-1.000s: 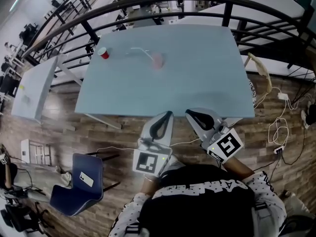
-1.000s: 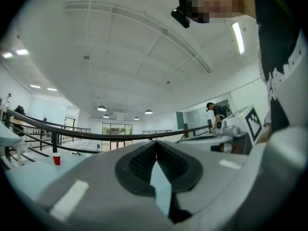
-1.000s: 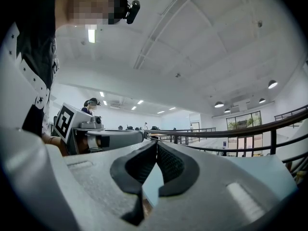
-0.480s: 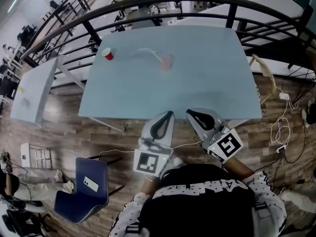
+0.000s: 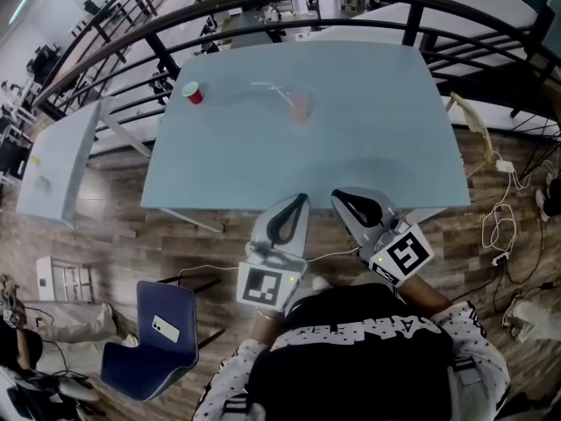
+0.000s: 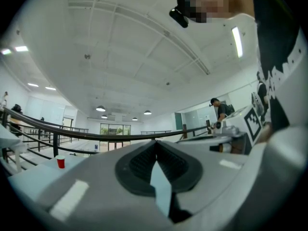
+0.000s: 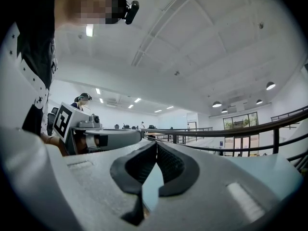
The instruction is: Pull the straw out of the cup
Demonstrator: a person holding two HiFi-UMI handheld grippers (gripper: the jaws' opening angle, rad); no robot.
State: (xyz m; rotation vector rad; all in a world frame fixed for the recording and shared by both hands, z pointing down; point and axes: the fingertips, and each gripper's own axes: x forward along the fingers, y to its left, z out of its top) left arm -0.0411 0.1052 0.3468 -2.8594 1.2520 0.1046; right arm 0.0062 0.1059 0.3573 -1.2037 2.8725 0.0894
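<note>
A pale pink cup [image 5: 300, 107] stands at the far middle of the light blue table [image 5: 368, 147], with a clear bent straw [image 5: 273, 89] leaning out of it to the left. Both grippers hover at the table's near edge, well short of the cup. My left gripper [image 5: 298, 199] is shut with nothing in it, its jaws meeting at the tip [image 6: 155, 143]. My right gripper [image 5: 338, 197] is beside it, also shut and empty [image 7: 156, 143]. The pink cup does not show in either gripper view.
A small red cup [image 5: 192, 92] stands at the table's far left corner, also seen as the red cup [image 6: 60, 161] in the left gripper view. A black curved railing [image 5: 289, 3] runs behind the table. A blue chair [image 5: 151, 336] stands at the lower left on the wooden floor.
The table and both cups have shifted a little to the right and nearer in the head view as the person moves toward them. Both grippers stay shut, side by side.
</note>
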